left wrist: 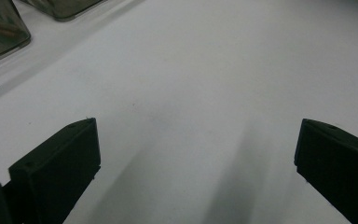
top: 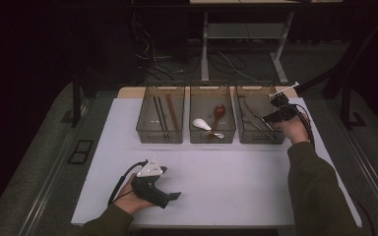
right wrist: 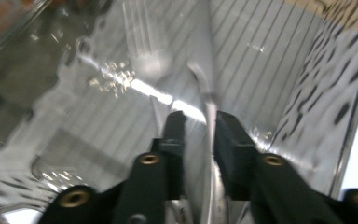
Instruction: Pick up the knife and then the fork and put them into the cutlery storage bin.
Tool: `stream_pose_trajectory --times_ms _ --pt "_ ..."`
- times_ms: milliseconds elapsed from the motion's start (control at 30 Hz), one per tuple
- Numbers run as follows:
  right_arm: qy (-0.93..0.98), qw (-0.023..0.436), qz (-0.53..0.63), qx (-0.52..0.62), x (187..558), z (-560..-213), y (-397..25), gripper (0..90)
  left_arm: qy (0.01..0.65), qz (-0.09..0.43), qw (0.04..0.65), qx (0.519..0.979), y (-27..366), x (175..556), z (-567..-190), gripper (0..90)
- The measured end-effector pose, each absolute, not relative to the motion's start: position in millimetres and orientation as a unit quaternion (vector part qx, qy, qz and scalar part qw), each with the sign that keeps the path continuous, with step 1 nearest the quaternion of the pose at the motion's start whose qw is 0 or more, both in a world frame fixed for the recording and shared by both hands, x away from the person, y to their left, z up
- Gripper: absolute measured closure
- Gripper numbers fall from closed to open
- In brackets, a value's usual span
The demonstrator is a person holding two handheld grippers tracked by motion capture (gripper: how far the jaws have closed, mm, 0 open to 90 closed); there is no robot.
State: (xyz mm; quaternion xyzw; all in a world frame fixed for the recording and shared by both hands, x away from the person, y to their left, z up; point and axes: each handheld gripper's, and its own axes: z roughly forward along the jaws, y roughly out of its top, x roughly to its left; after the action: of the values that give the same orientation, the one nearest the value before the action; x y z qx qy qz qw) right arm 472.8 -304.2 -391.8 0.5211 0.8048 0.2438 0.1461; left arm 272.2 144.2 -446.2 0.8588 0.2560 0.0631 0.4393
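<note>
Meanwhile, the right tool (right wrist: 200, 126) clenched a silver metal utensil handle (right wrist: 208, 84) inside the right-hand smoky clear plastic bin (top: 261, 137); the middle bin (top: 212, 137) held a white spoon (top: 201, 124), and the left tool (left wrist: 196, 154) rested released over the white worktop (top: 226, 182).

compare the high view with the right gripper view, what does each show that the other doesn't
High view alone: three clear bins side by side on the white table, chopsticks in the left bin, spoons in the middle bin, and the left gripper resting open near the front edge.

Right gripper view alone: the jaws nearly closed around a thin metal handle, with a fork lying close by on the bin's ribbed floor.

Both: the right gripper reaching into the right bin of metal cutlery.
</note>
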Motion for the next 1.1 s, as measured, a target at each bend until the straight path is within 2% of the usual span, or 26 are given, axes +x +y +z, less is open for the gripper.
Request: stream_pose_trajectory --times_ms 233,533,633,800,1100 --pt "0.787 0.147 0.289 0.525 467 -384 -313 46.1 0.258 0.065 0.438 0.859 144 273 -446 0.0" --pt "0.767 0.128 0.367 0.511 456 -372 -319 26.5 0.266 0.067 0.439 0.855 146 274 -446 0.0" --pt "0.766 0.136 0.377 0.502 450 -368 -317 20.1 0.267 0.068 0.439 0.855 147 275 -446 0.0" --pt "0.768 0.154 0.394 0.481 438 -360 -311 16.5 0.275 0.071 0.442 0.851 149 276 -445 0.0" --pt "0.769 0.152 0.438 0.44 402 -362 -302 16.5 0.278 0.071 0.449 0.846 151 275 -444 0.0"
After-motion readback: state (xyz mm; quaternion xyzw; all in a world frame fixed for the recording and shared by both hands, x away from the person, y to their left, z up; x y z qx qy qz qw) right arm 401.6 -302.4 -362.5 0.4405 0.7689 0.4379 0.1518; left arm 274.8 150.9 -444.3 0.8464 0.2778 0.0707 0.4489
